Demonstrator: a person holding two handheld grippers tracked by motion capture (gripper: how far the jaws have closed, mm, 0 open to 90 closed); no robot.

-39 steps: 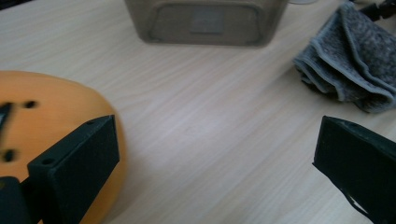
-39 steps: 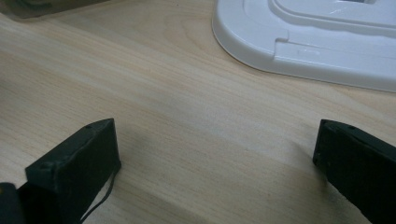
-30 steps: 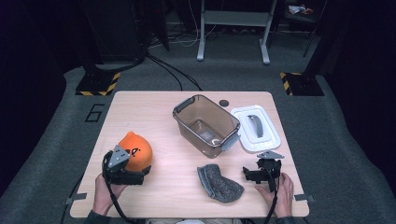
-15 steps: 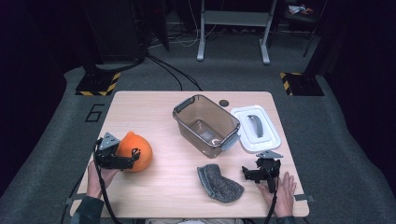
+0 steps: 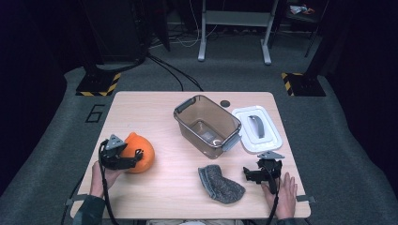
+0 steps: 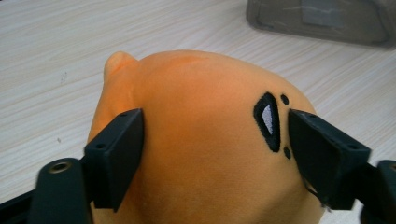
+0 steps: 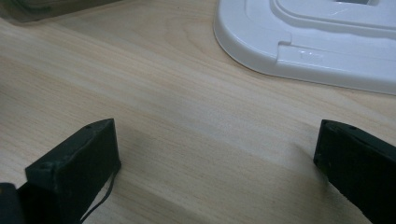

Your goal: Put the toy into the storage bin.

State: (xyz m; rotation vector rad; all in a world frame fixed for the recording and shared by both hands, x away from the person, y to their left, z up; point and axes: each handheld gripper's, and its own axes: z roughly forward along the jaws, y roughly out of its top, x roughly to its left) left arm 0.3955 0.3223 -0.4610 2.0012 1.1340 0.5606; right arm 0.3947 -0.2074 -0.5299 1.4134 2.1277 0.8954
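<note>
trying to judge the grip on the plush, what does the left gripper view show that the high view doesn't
Left gripper view alone: the left tongs have just been closing, with black pads against both flanks of the orange plush toy, and its stitched black eye beside the right-hand pad.

High view alone: the grey cloth, the white lid, the right tongs low over bare table beside the cloth.

Both: the toy, the wooden table, the clear bin.

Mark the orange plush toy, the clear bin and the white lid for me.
orange plush toy (image 5: 142, 156): high view, its rounded body right of the left gripper.
clear bin (image 5: 184, 104): high view, grey latch on its far rim.
white lid (image 5: 271, 135): high view, flat right border.
</note>
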